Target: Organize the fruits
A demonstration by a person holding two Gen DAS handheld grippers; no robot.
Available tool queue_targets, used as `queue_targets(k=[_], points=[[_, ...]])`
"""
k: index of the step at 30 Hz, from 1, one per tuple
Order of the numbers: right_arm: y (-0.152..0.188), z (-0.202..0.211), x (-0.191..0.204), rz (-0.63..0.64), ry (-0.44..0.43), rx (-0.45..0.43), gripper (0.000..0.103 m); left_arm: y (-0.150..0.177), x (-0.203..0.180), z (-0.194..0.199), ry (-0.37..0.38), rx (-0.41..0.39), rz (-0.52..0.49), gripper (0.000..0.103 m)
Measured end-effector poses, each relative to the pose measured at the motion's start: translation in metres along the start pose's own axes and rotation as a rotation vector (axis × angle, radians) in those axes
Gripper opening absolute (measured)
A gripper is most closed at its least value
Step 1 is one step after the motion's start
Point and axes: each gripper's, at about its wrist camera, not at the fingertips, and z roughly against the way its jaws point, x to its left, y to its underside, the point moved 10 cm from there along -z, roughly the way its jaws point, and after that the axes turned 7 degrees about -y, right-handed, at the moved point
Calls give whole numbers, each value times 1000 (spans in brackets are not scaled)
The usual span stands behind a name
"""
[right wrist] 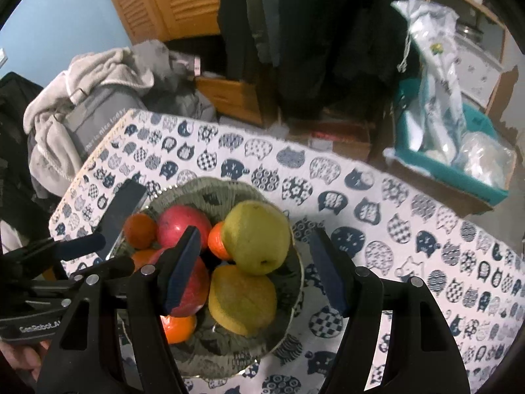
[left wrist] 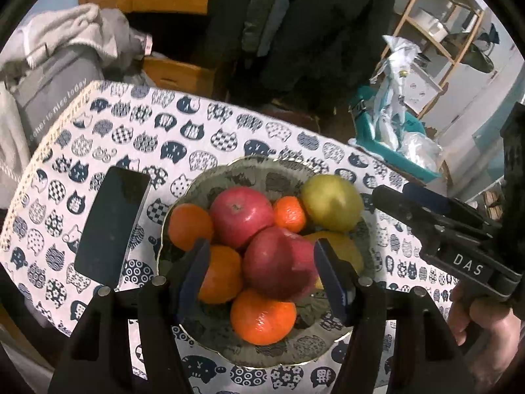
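A glass bowl [left wrist: 197,335] on a cat-print tablecloth holds two red apples, several oranges and two yellow-green pears. My left gripper [left wrist: 262,262] is open above the bowl, its fingers either side of the near red apple [left wrist: 279,262] without touching it. My right gripper [right wrist: 252,266] is open above the bowl [right wrist: 229,354], its fingers wide around the upper pear [right wrist: 256,236]; the second pear [right wrist: 242,298] lies below it. The right gripper's body also shows in the left wrist view [left wrist: 436,226].
A dark phone [left wrist: 111,226] lies flat left of the bowl. The tablecloth [right wrist: 393,229] stretches to the right. Beyond the table's far edge are a laundry pile [right wrist: 98,98], hanging dark clothes and a teal bin [right wrist: 452,157] with plastic bags.
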Motion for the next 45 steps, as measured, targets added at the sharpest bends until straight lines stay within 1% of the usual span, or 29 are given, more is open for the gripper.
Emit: queue_targets(k=[1, 3, 5, 7, 10, 12, 16, 21, 23, 27, 30, 35, 40, 45], points=[[-2, 6, 1, 2, 4, -11, 70, -1, -2, 5, 3, -9, -5, 72], [-5, 18, 2, 5, 16, -34, 71, -4, -6, 15, 10, -30, -13, 75], [-9, 32, 3, 10, 29, -62, 76, -7, -10, 27, 8, -54, -25, 75], [-12, 45, 4, 14, 40, -89, 79, -10, -14, 38, 5, -79, -40, 75], [-16, 67, 4, 17, 61, -128, 79, -13, -22, 53, 13, -109, -59, 78], [-18, 80, 4, 20, 74, -150, 79, -16, -27, 64, 27, -127, -66, 78], [-21, 111, 4, 11, 95, -193, 79, -21, -37, 86, 28, -177, -87, 85], [-26, 151, 4, -16, 112, -255, 80, -24, -55, 112, 51, -220, -111, 86], [-26, 165, 3, -25, 117, -275, 80, -25, -61, 121, 51, -243, -124, 88], [-22, 193, -1, -34, 143, -307, 80, -25, -75, 142, 54, -286, -155, 91], [-16, 214, -6, -31, 167, -327, 80, -24, -86, 153, 65, -298, -169, 96], [-4, 251, -15, -10, 217, -369, 80, -17, -108, 170, 86, -323, -215, 100], [4, 279, -24, -10, 244, -409, 80, -12, -127, 188, 107, -356, -244, 101], [11, 300, -34, -15, 271, -453, 80, -11, -139, 202, 97, -401, -276, 102]])
